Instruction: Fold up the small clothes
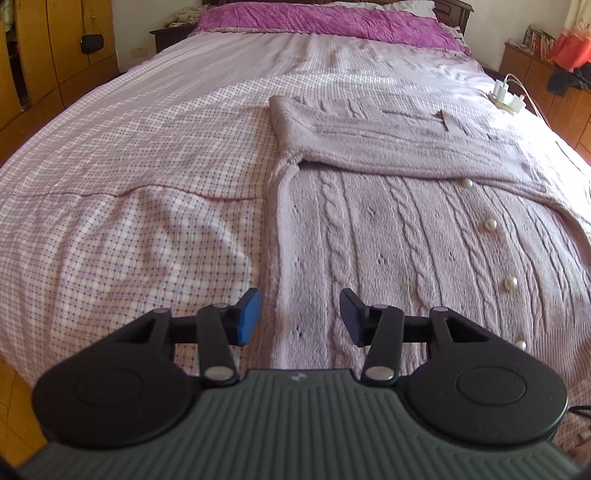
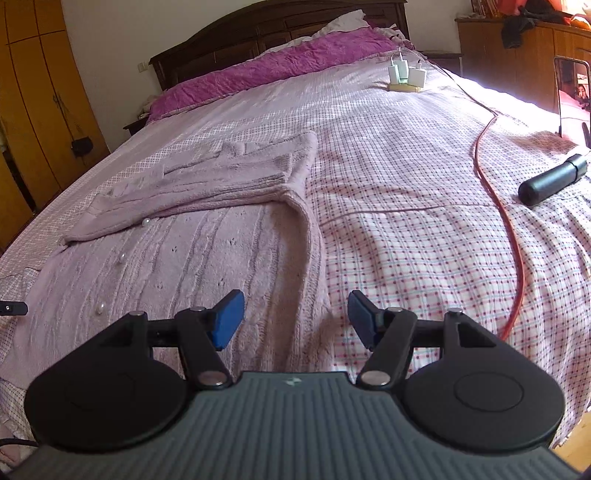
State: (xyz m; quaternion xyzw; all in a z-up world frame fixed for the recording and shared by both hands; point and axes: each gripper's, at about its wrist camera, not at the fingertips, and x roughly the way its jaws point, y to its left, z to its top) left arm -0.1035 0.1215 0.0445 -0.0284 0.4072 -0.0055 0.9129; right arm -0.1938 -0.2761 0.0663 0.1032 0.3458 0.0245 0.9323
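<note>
A pale lilac cable-knit cardigan with pearl buttons lies flat on the checked bedspread, its sleeves folded across the upper part. My left gripper hovers open over the cardigan's near left edge, nothing between its blue pads. In the right wrist view the same cardigan fills the left half, and my right gripper stands open above its near right edge, empty. The folded sleeves lie across the far part.
A power strip with white chargers sits far up the bed, and a red cable runs down the right side. A black cylinder lies at the right. A purple quilt covers the head end. Wooden wardrobes stand left.
</note>
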